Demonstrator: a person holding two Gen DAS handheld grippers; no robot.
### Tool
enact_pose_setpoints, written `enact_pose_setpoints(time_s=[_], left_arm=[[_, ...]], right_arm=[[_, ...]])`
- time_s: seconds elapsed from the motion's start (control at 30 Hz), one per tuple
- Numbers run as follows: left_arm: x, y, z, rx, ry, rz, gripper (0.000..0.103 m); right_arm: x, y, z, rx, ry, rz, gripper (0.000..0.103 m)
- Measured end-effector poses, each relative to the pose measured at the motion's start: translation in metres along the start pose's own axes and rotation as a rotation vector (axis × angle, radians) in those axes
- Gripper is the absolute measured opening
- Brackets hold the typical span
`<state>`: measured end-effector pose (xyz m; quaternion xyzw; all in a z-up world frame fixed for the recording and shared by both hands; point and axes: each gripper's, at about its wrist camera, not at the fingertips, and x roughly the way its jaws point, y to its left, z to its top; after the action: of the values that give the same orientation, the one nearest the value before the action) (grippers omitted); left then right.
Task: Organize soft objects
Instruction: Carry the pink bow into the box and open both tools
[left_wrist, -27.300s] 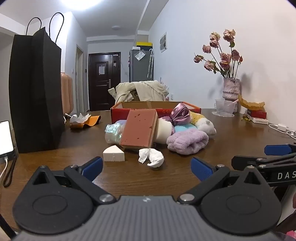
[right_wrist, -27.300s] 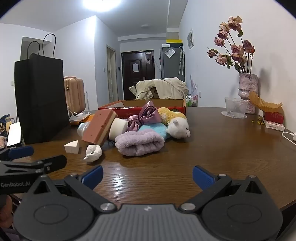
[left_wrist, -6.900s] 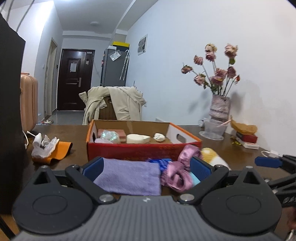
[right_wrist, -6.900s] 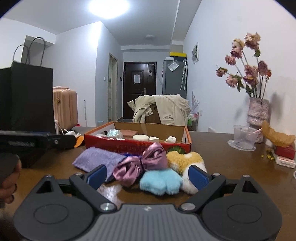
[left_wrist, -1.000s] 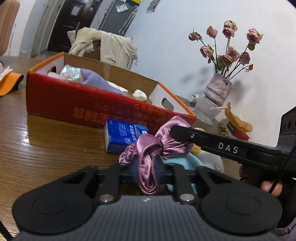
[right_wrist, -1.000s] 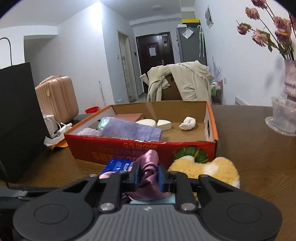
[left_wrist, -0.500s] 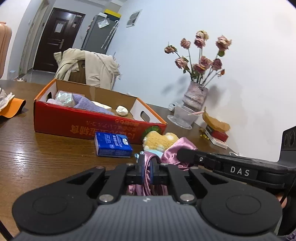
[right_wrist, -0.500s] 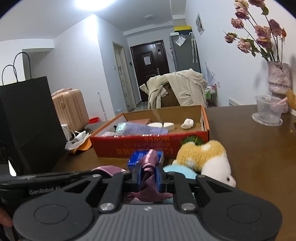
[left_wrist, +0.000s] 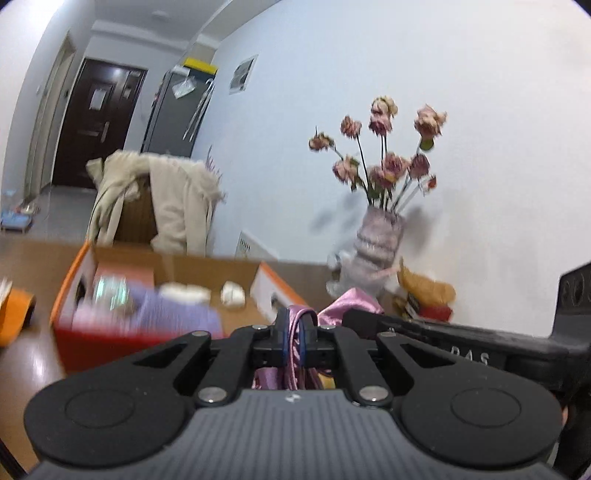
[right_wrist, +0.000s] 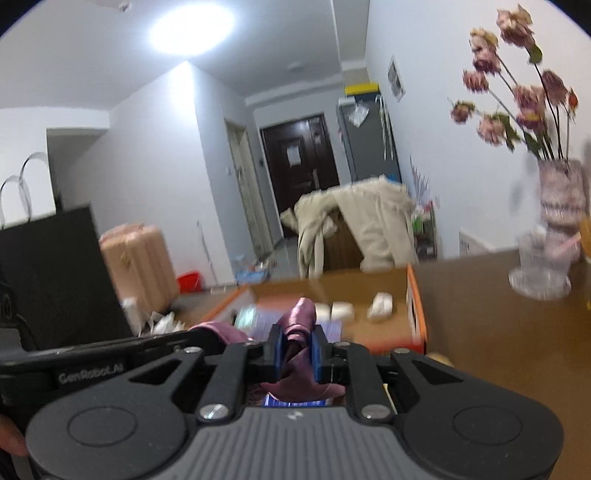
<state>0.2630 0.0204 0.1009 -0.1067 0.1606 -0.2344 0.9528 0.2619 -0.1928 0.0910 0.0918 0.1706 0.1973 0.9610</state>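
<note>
Both grippers now carry the pink satin bow (left_wrist: 349, 301) together, clear of the bench (right_wrist: 498, 314). A sec ago it lay on the wood in front of the red cardboard box (left_wrist: 159, 295), next to the blue tissue pack and the plush toys; since then both views have risen, so the box interior now shows from above instead of its front wall.

Left gripper (left_wrist: 294, 332): jaws pressed nearly together, pinching a thin fold of the satin; they closed the last bit within the past sec, fabric between them throughout. Right gripper (right_wrist: 295, 350): also pinching, on a thicker bunch of the bow (right_wrist: 301, 314), pads a little further apart w/ cloth filling the gap.

Bow hangs between the two grippers, just short of the box's near wall and slightly above its rim. Frames are motion-blurred, so edges are soft.

Inside the box (right_wrist: 413, 295): purple towel (left_wrist: 177, 317), shiny plastic-wrapped item, pale sponge pieces (right_wrist: 341, 310), crumpled white tissue (right_wrist: 380, 304).

What it means: pick-up looks done, bow secured at two points. Prob. next step is carrying it fwd over the rim and releasing onto free floor space at the right side of the box. The plush toys and tissue pack still appear to be outside, so task is roughly mid-way.
</note>
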Motion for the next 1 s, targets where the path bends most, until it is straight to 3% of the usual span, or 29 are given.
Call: enact_pose_setpoints(time_s=[0.13,0.23,0.37,0.5,0.53,0.63,0.77,1.0], left_arm=[[0.055,0.011,0.039,0.026,0.006,-0.017,0.006],[0.100,0.022,0.051,0.036,0.043,-0.003,0.006],[0.150,0.042,0.037,-0.028,0.151,0.012,0.006],[0.170,0.052,0.005,-0.044,0.223,0.020,0.010],[0.172,0.054,0.000,-0.044,0.231,0.025,0.015],[0.165,0.059,-0.004,-0.068,0.212,0.025,0.047],[0.146,0.056,0.008,-0.052,0.182,0.038,0.048],[0.090,0.037,0.031,0.006,0.110,0.106,0.055]], right_arm=[[0.048,-0.022,0.030,0.052,-0.012,0.001,0.015],[0.087,-0.041,0.041,0.082,0.009,-0.024,0.015],[0.129,-0.065,0.032,0.103,0.109,-0.079,0.015],[0.148,-0.078,0.013,0.057,0.200,-0.175,0.016],[0.151,-0.080,0.010,0.048,0.219,-0.199,0.017],[0.152,-0.080,0.004,0.017,0.243,-0.235,0.023],[0.140,-0.079,0.013,0.022,0.216,-0.232,0.038],[0.087,-0.064,0.049,-0.017,0.109,-0.224,0.046]])
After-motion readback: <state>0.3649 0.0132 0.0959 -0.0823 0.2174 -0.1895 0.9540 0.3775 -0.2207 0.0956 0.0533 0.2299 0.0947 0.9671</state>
